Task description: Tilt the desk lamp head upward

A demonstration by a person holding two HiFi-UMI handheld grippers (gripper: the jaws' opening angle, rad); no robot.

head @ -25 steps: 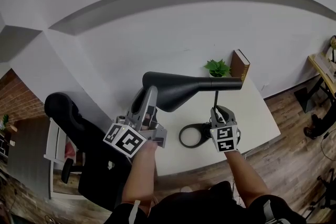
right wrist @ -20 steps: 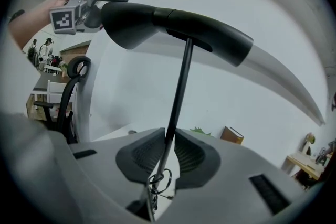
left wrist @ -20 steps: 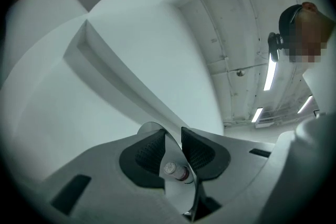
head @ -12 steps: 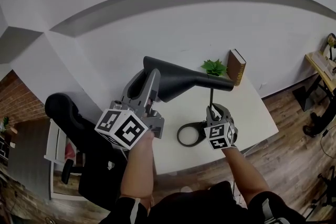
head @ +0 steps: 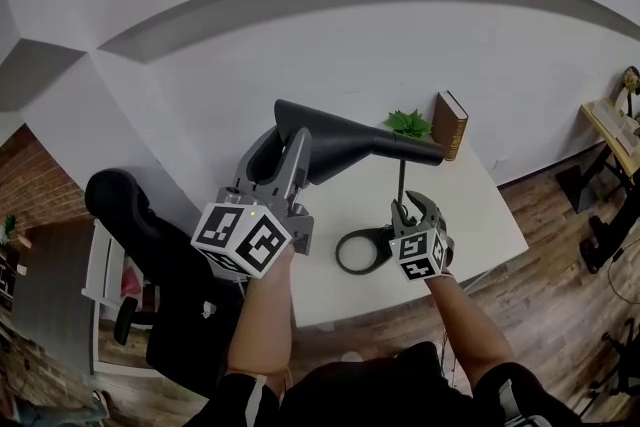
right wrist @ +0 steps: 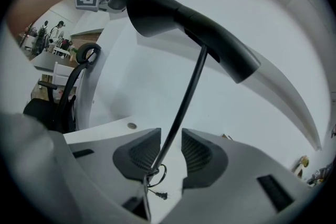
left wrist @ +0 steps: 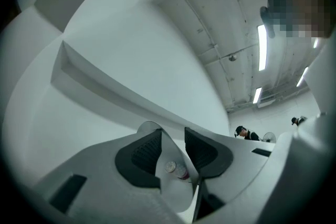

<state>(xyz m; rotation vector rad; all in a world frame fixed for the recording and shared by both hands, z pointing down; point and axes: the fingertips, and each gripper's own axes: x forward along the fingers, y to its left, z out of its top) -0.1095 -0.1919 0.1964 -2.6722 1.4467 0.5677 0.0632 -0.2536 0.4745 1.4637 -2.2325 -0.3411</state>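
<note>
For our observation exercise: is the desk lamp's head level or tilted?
Tilted: the lamp head has its wide end higher than its narrow end in the right gripper view.

The desk lamp (head: 385, 147) is matte black — a long cone-shaped head (head: 325, 150) atop a thin stem (head: 401, 183) that rises from an open ring base (head: 362, 253). The base lies flat on the white worktop (head: 480, 215), toward its front edge. The head slants — wide mouth raised, narrow tail lower, just past the stem.
</note>
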